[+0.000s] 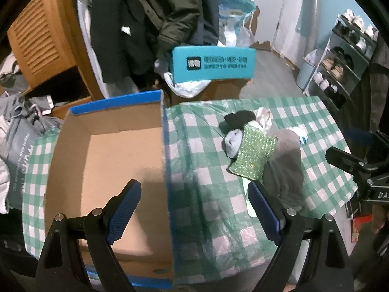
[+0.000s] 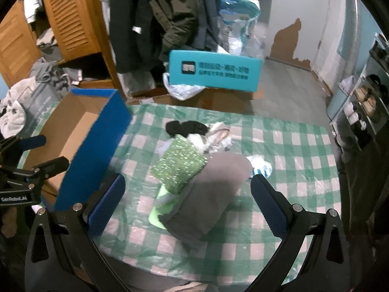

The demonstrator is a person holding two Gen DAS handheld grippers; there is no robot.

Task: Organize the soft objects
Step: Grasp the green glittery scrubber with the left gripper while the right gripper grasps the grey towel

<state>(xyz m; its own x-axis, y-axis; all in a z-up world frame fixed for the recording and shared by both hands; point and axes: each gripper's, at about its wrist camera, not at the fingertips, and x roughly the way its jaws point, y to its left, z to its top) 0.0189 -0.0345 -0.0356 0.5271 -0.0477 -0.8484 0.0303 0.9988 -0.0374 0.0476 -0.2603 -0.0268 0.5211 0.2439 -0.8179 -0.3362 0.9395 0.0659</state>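
Observation:
A pile of soft things lies on the green checked tablecloth [image 1: 209, 150]: a grey cloth [image 1: 284, 168] [image 2: 209, 194], a sparkly green cloth [image 1: 255, 155] [image 2: 180, 168], a black sock [image 1: 239, 118] [image 2: 186, 126], a pale grey sock [image 1: 233, 142] and a whitish item [image 2: 217, 136]. An empty blue-edged cardboard box [image 1: 109, 170] [image 2: 80, 133] stands to the left. My left gripper [image 1: 194, 206] is open and empty over the box's right wall. My right gripper [image 2: 187, 204] is open, its jaws either side of the grey cloth.
A teal box [image 1: 214, 64] [image 2: 214, 73] stands behind the table on the floor. Hanging coats [image 1: 145, 24] and a wooden wardrobe [image 1: 43, 39] are behind. A shoe rack [image 1: 345, 58] stands at the right. Clothes and a bag [image 1: 19, 146] lie at the left.

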